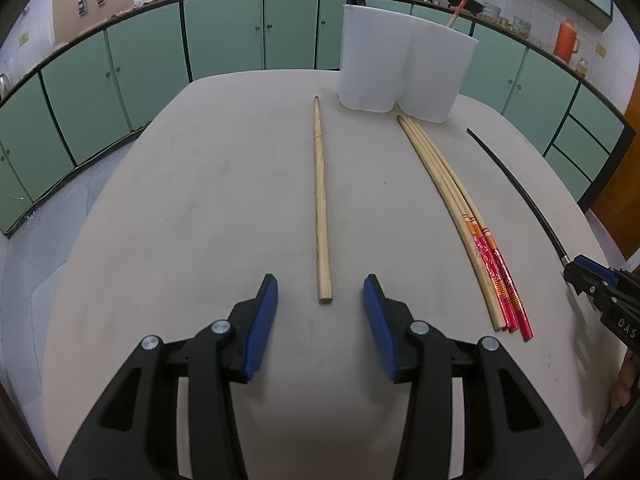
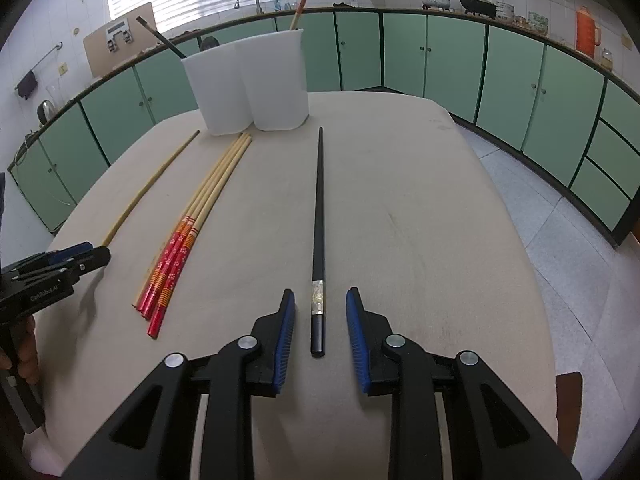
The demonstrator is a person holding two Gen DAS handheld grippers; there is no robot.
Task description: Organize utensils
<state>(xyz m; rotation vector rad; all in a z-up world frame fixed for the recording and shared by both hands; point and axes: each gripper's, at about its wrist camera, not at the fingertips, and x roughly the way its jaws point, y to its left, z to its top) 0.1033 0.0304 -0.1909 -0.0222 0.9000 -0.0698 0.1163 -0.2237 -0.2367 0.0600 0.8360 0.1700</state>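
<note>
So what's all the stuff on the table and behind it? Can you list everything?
plain wooden chopstick: one, tan, lying between the left tool's pads
red-handled wooden chopsticks: about four, bundled mid-table
black chopstick with silver band: one, lying between the right tool's pads
white plastic two-part holder: one, far edge, a black and a red-handled chopstick inside
beige table: one
green cabinets: many, along walls
orange flask: one, counter
left tool: open
right tool: open

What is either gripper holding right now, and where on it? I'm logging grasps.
Nothing is held. The left gripper straddles the plain wooden chopstick's near end, the right gripper the black chopstick's; pads clear of both.
</note>
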